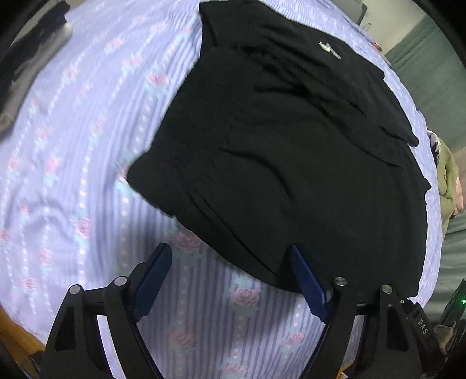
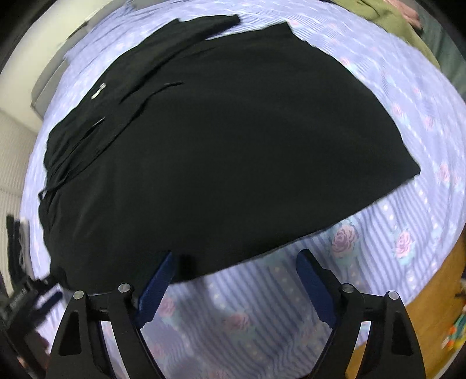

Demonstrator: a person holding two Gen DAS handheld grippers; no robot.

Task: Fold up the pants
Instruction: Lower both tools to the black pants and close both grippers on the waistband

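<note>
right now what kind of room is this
Probably a bedroom: the black pants lie spread on a bed with a lilac, rose-printed striped sheet, other clothes, including an olive garment, lie at the edges, and a wooden floor shows beside it.

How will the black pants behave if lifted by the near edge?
Probably floppy: the pants lie in soft creases on the bedsheet. Likely light, since the cloth looks thin. The far part may drag and bunch.

- A bed (image 1: 72, 151) carries everything — its lilac striped sheet (image 2: 407, 122) bears pink roses.
- Black pants (image 1: 291, 163) lie spread flat on it.
- An olive garment (image 2: 393, 20) sits at one edge.
</note>
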